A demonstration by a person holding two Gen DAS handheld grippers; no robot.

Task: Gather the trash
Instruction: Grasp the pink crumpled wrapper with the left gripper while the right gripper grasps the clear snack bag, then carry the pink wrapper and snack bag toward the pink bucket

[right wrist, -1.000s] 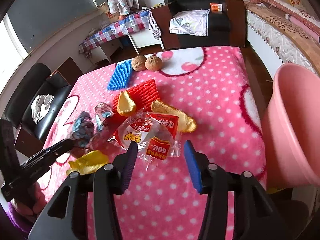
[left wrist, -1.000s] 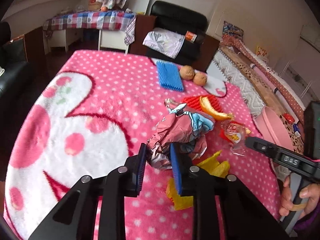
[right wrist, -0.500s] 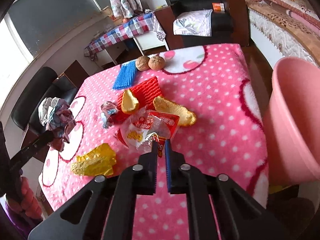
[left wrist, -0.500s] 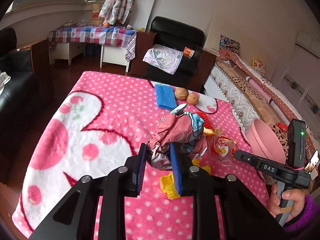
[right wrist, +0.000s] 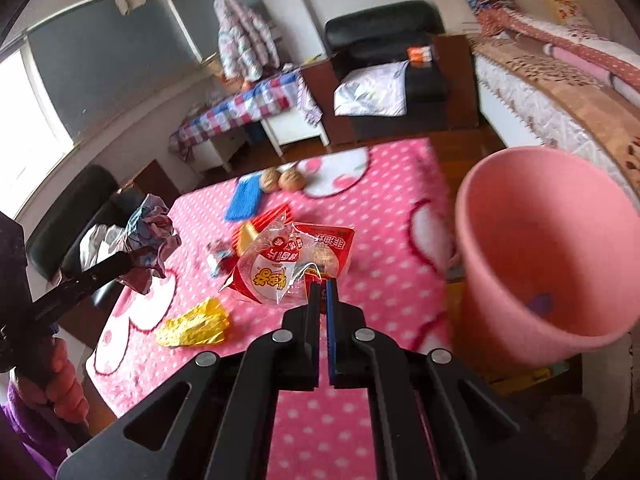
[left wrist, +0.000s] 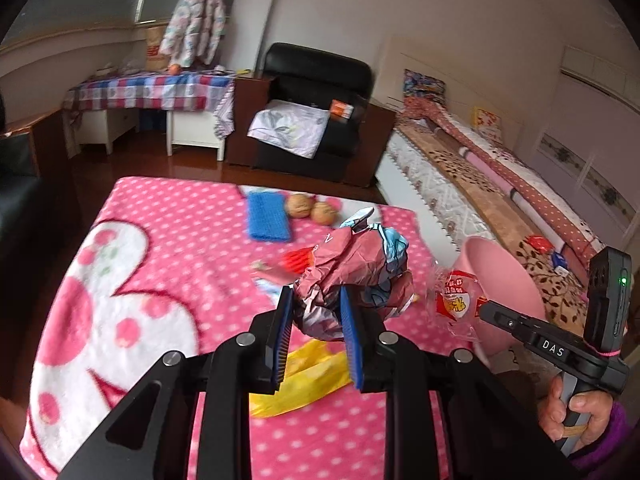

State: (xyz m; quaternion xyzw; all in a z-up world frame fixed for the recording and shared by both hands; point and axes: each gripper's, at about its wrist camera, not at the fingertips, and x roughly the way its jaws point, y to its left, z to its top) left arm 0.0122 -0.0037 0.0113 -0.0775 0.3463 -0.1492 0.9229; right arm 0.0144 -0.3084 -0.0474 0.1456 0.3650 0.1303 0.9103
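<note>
My left gripper (left wrist: 316, 312) is shut on a crumpled pink and blue wrapper (left wrist: 356, 268), held above the pink dotted blanket (left wrist: 160, 240); the wrapper also shows in the right wrist view (right wrist: 150, 236). My right gripper (right wrist: 323, 286) is shut on a clear and red snack bag (right wrist: 288, 260), lifted off the blanket; the bag also shows in the left wrist view (left wrist: 454, 300). A pink bin (right wrist: 548, 248) stands open to the right of the table edge. A yellow wrapper (right wrist: 194, 324) lies on the blanket.
A blue ridged pad (left wrist: 266, 218), two walnuts (left wrist: 312, 208), a red ridged pad (right wrist: 264, 220) and a small wrapper (right wrist: 218, 254) lie on the blanket. A black armchair (left wrist: 316, 116) and a bed (left wrist: 500, 184) stand beyond.
Both grippers have risen with their loads. The snack bag has left the blanket and moved toward the pink bin. The crumpled wrapper is higher above the table.
</note>
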